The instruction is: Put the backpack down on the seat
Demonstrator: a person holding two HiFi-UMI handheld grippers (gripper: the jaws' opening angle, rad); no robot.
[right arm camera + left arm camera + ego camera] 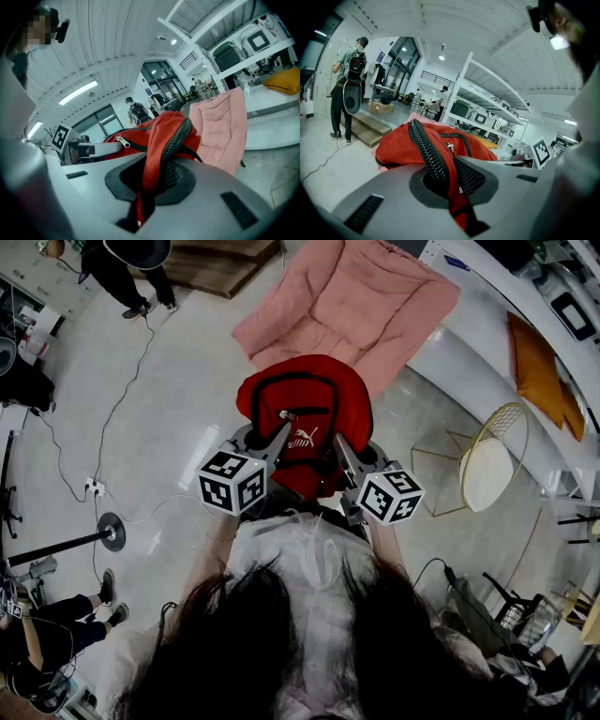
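Note:
A red backpack [305, 413] with black zips hangs in the air in front of the person, held from both sides. My left gripper [277, 442] is shut on the backpack's left edge; its red cloth and black zip [429, 150] run down between the jaws. My right gripper [339, 452] is shut on the right edge, with red cloth [157, 150] pinched between the jaws. The seat, a pink padded armchair [361, 301], stands just beyond the backpack and shows at the right of the right gripper view as the pink chair [222, 131].
A white counter [511, 334] with an orange cushion [536, 367] runs along the right. A round wire-frame side table [492, 460] stands at the right. Cables [122, 399] and a stand base [111, 532] lie on the floor at the left. People stand at the far left [349, 86].

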